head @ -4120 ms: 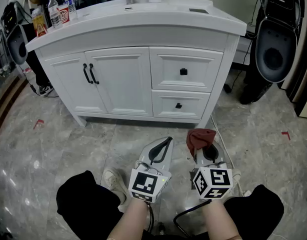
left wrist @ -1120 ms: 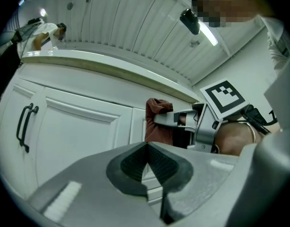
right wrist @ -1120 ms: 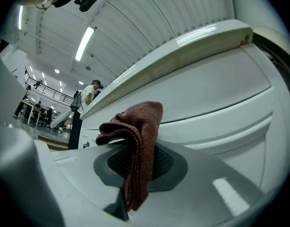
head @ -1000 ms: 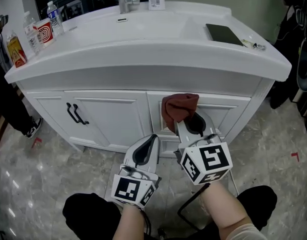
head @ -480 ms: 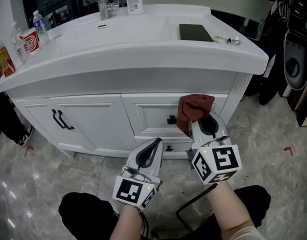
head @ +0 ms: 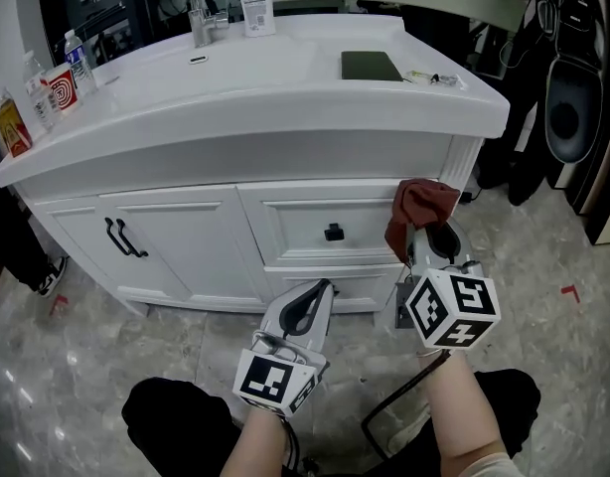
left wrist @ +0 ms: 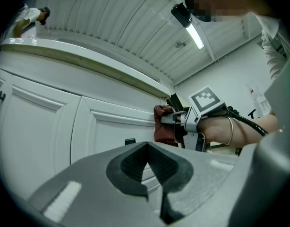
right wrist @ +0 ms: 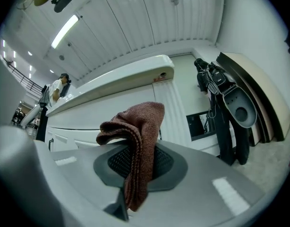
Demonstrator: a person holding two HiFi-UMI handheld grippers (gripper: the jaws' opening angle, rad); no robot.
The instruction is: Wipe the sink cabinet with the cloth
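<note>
Two grippers are out in front of the white sink cabinet (head: 186,232), and only one of them is busy. The right gripper (head: 429,238) is up high at the cabinet's right end, its jaws clamped on the rust-brown cloth (head: 420,207). From the right gripper view the cloth bunches over the jaw tips and a fold trails down between the pads. The bundle sits against the cabinet front beside the fluted corner post (head: 460,172), right of the top drawer's black knob (head: 333,232) and just under the overhang of the tabletop (head: 285,87). The left gripper (head: 318,294) hangs lower and nearer the middle, below the drawers, its jaws closed tip to tip with nothing between them; its own view looks up at the door panels and across to the cloth. The two black door handles (head: 121,237) are well off to the left. On the tabletop I can see a faucet (head: 194,8), a pump bottle (head: 253,6), a dark flat slab (head: 371,65) and, at the far left edge, water bottles (head: 76,53) with a patterned cup (head: 59,85). Grey marbled floor (head: 543,326) spreads around the cabinet.
</note>
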